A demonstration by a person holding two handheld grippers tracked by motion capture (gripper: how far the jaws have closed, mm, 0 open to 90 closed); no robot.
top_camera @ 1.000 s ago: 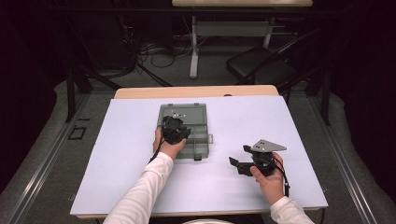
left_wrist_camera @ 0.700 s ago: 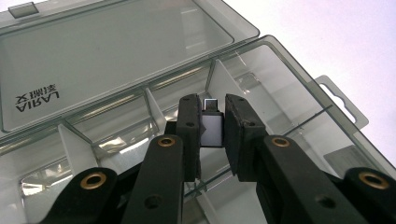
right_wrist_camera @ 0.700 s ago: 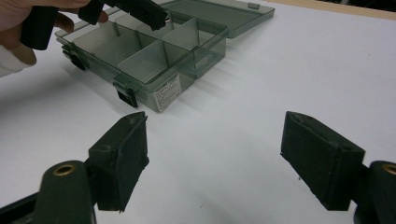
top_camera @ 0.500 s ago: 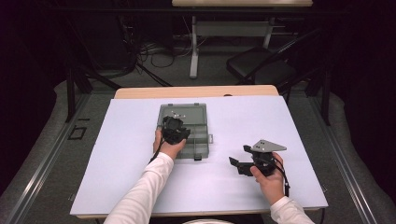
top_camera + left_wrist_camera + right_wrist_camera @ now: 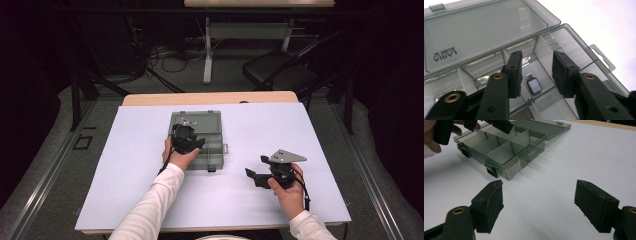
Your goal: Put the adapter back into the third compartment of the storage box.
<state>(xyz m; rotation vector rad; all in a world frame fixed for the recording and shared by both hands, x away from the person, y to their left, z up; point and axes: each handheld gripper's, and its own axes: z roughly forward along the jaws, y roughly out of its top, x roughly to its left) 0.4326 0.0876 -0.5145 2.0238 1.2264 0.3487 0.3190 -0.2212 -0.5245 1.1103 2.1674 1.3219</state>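
In the high view a smoky grey box (image 5: 197,140) lies open on the white sheet (image 5: 125,165) a little left of the frame's middle, its lid (image 5: 196,121) folded flat toward the top of the frame. The left gripper (image 5: 186,138) hangs over the box's compartments, held from below by the left hand (image 5: 179,156).

The left gripper view looks straight down between the jaws. They stand apart, holding nothing, and a small adapter (image 5: 533,84) (dark body, pale face, a metal plug at its upper end) lies on the floor of a compartment just below the frame's middle, right in the gap between the two pads (image 5: 514,73). It touches neither pad; whether the tips have dipped below the box's rim I cannot tell. The lid (image 5: 484,27) fills the upper left of that frame, its lettering seen upside down.

The right gripper (image 5: 262,175) sits at the lower right of the high view, well apart from the box, over bare sheet. In its own view the jaws are spread wide and empty, with the box (image 5: 501,147) in the upper left and the left gripper's pad (image 5: 502,125) above it.
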